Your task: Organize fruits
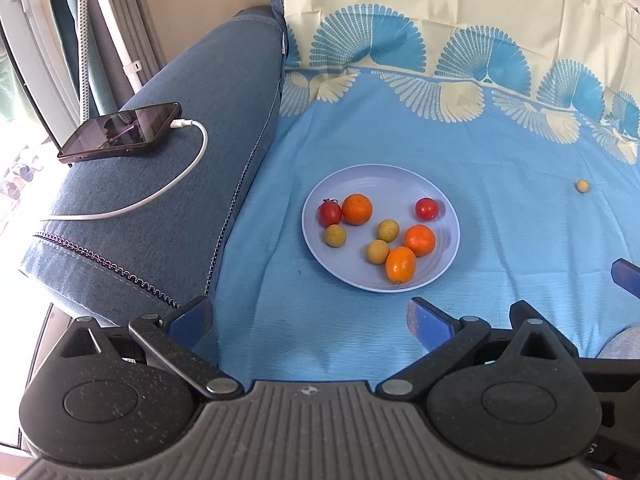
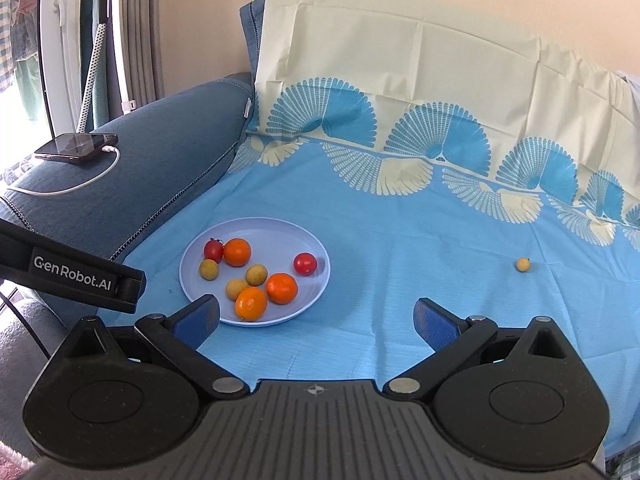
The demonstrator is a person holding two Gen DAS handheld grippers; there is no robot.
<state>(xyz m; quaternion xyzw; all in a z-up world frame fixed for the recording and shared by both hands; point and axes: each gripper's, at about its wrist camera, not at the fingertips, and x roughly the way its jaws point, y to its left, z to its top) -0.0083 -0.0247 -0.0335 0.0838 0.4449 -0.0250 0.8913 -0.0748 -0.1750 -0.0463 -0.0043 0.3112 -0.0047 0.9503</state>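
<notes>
We hold both grippers spread and empty above the blue cloth: the left gripper (image 1: 308, 316) faces the plate (image 1: 440, 276) already carrying eight fruits. One small yellowish stray fruit (image 2: 523, 264) lies alone on the cloth, well apart from the plate on its right. It sits ahead and right of our right gripper (image 2: 316, 316), which looks the nearer one to fetch it.

Bare cloth (image 2: 400, 280) around plate (image 2: 316, 256)
</notes>
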